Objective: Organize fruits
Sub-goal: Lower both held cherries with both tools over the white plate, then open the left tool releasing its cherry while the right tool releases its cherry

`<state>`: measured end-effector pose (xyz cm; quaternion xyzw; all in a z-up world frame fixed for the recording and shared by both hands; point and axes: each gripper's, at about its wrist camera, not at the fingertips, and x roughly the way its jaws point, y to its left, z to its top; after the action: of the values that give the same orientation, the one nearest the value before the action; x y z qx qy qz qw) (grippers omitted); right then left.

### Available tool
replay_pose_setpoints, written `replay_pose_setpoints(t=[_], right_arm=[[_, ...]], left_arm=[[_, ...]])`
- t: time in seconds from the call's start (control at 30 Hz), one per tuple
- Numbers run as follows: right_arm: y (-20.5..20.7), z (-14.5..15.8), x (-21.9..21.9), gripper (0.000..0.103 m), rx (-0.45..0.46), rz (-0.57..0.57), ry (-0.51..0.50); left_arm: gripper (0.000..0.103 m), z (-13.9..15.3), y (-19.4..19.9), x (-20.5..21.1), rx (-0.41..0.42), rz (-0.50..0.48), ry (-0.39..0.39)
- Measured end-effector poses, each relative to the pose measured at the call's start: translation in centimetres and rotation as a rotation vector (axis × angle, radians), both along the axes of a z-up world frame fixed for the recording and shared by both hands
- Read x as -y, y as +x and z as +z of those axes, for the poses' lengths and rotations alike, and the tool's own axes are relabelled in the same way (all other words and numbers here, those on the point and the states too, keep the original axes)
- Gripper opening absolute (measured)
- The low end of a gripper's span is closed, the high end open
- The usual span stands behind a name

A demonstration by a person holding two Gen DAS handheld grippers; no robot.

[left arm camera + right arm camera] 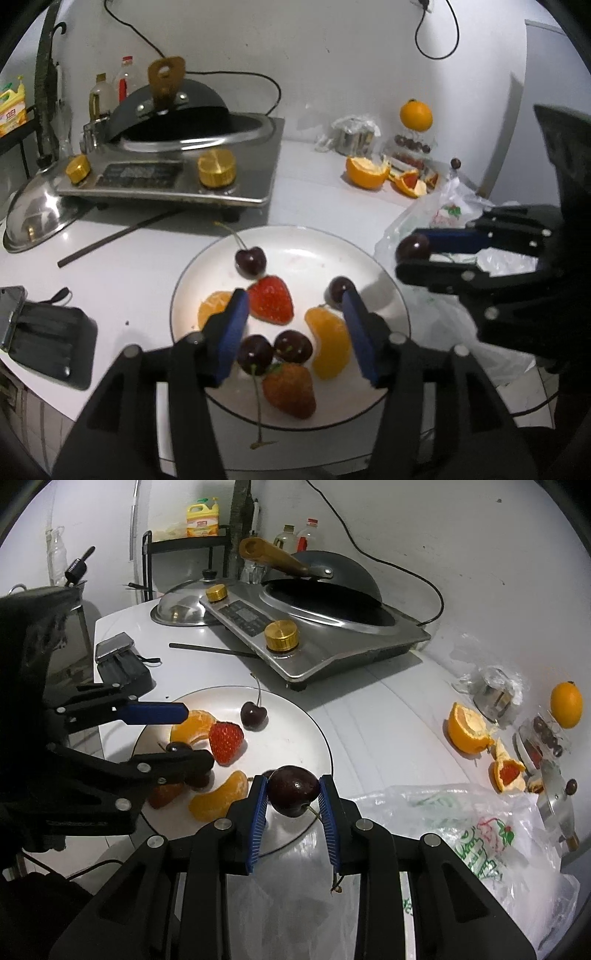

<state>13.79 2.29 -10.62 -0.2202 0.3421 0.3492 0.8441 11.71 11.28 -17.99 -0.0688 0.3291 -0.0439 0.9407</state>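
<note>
While your right gripper [293, 794] pinches the small, dark, glossy cherry [293, 789] at lower centre, just off the white round plate [314, 723], squeeze its soft, slippery sides lightly; your left gripper [293, 308] gapes empty over it.

Two handheld grippers: left spread wide, right clamped on a cherry

The left gripper [293, 306] points forward and down, its two blue-padded fingers [236, 314] held well apart with nothing between them; black linkage arms run back from each finger toward the camera. Seen from the right wrist view, the left gripper [195, 734] reaches in from the left side, lying on its side so one finger sits above the other, with a clear gap between them. The right gripper [293, 794] has its ribbed blue pads [258, 805] pressed against both sides of a dark cherry [293, 790]. In the left wrist view the right gripper [413, 251] comes in from the right, also turned on its side, the cherry [413, 246] pinched at its tips.
</note>
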Motion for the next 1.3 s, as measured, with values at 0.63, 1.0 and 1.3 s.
replay_pose_setpoints(t=[0.63,1.0,1.3], right_arm=[[3.5,-1.7,-3.9,0.030,-0.037,0.023,0.026],[5.3,-3.3,-5.1,0.030,-0.075,0.009,0.037],[5.9,-4.3,-5.7,0.030,-0.103,0.001,0.037]], left_arm=[[0.055,0.1,0.4,-2.6,0.019,0.054,-0.008],[0.055,-0.3,0.8,-3.2,0.012,0.057,-0.015],[0.055,-0.7,1.0,-3.2,0.001,0.059,-0.019]])
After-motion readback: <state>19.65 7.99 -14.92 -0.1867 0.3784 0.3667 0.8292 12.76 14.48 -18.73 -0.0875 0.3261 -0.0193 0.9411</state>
